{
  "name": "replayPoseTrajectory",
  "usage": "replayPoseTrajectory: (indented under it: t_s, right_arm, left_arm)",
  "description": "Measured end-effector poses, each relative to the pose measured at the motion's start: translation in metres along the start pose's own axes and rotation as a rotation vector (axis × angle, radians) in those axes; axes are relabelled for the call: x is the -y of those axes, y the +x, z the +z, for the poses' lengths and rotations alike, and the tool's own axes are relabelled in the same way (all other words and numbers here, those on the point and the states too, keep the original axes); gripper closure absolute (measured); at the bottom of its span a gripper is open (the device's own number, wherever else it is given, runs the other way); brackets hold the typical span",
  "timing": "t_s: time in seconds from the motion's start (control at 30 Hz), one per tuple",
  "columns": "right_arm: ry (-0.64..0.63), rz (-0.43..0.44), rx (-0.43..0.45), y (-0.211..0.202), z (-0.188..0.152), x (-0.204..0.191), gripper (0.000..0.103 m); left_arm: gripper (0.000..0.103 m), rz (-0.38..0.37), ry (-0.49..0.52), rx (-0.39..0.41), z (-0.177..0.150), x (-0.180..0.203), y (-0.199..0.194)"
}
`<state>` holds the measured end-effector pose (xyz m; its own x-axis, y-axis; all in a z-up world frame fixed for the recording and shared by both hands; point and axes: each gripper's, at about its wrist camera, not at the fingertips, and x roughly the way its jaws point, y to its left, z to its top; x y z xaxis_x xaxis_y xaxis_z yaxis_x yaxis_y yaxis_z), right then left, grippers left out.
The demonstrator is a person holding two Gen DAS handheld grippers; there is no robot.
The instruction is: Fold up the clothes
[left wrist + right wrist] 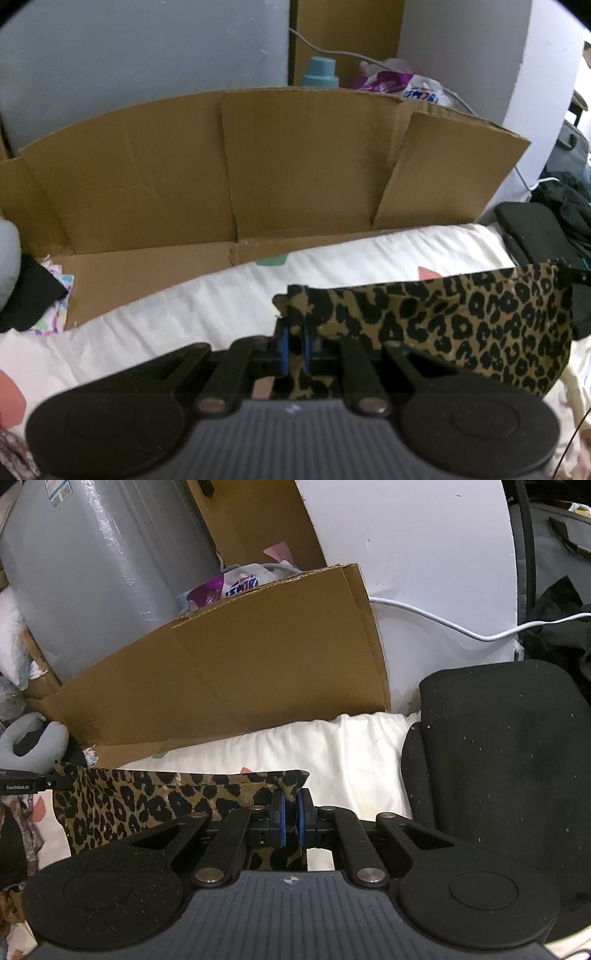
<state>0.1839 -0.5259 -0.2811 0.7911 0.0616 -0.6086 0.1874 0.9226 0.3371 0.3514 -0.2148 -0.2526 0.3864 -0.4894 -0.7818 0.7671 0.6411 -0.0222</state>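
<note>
I am holding a leopard-print cloth (461, 317) by two corners — my left tongs (294, 345) are clenched on its left corner at the lower middle of the left view, and my right tongs (290, 821) are clenched on the other corner at the lower middle of the right view, blue pads pinching the fabric on both sides. The cloth is stretching between them as a band, hanging over the white bedding (207, 295) that fills the middle of both views; its top edge is running fairly straight, while the lower part is sagging down toward the lower right of the left view. To do this step well, I am judging that I should be keeping both corners level with each other and the top edge taut, so the print hangs flat and no twist sets in before I lay it down. I should also be keeping it clear of the cardboard sheet (258, 166) standing across the upper half of the frame and of the black cushion (495, 760) at the right of the right view — the open bedding between them looks like the place to fold. Neither pinch seems deep, so any jerk could be slipping a corner out.
</note>
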Motion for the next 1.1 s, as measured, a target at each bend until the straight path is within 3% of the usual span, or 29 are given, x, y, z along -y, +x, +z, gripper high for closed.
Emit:
replayPoseTrajectory:
  t_s: [0.6, 1.1]
  right_arm:
    - [-0.041, -0.051, -0.088, 0.059, 0.006, 0.012, 0.099]
    - [-0.021, -0.071, -0.203, 0.108, -0.01, 0.027, 0.099]
  left_arm:
    - [0.095, 0.023, 0.034, -0.077, 0.001, 0.007, 0.059]
    - [0.094, 0.002, -0.031, -0.148, -0.014, 0.001, 0.116]
